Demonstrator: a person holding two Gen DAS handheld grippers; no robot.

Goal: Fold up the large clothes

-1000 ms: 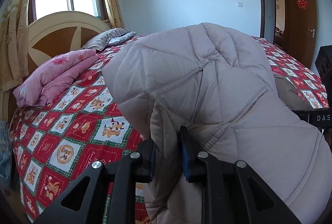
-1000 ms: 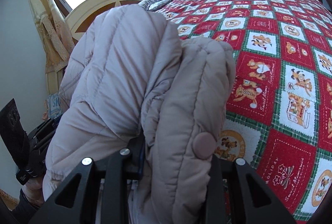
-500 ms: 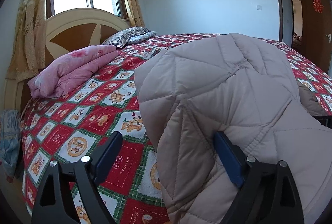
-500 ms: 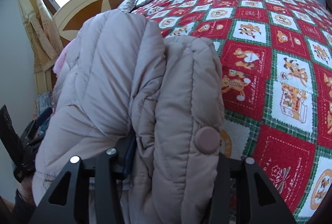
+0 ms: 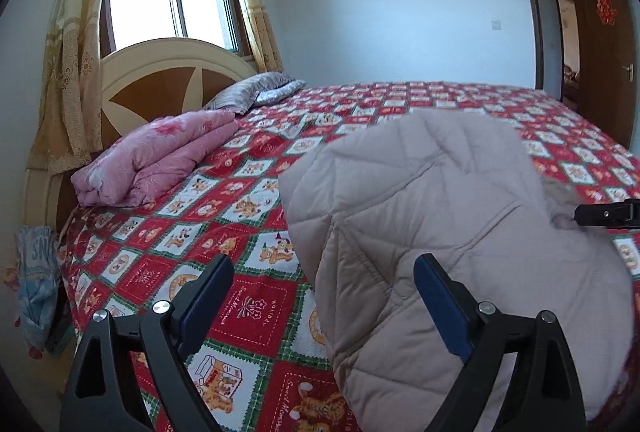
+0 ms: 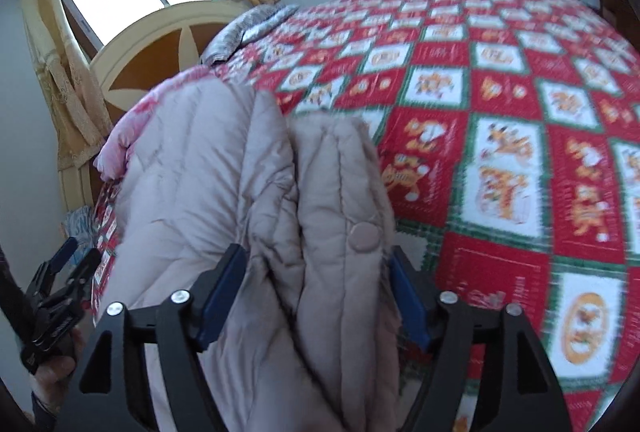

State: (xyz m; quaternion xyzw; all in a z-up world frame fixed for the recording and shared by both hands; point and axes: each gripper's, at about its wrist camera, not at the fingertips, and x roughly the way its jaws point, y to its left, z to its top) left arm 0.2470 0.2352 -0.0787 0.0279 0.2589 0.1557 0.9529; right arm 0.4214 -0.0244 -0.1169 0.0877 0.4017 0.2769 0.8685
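A beige quilted down jacket (image 5: 440, 212) lies folded in a thick bundle on the red patterned bedspread (image 5: 240, 200). My left gripper (image 5: 324, 272) is open wide; the jacket's near edge sits by its right finger (image 5: 436, 292) and nothing is pinched. In the right wrist view the jacket (image 6: 240, 192) shows stacked folds and a round snap button (image 6: 364, 236). My right gripper (image 6: 316, 272) has its jaws opening, and the puffy folds still fill the gap between them. Each gripper appears in the other's view: the right gripper (image 5: 608, 214) and the left gripper (image 6: 60, 272).
A folded pink blanket (image 5: 160, 156) and a striped pillow (image 5: 256, 92) lie by the round headboard (image 5: 160, 72). The bedspread (image 6: 500, 112) stretches wide beyond the jacket. A brown door (image 5: 604, 52) stands open at the right. Blue cloth (image 5: 36, 284) hangs beside the bed.
Both grippers were shut on the jacket's near edge and have opened. The jacket has dropped lower and farther from both cameras.
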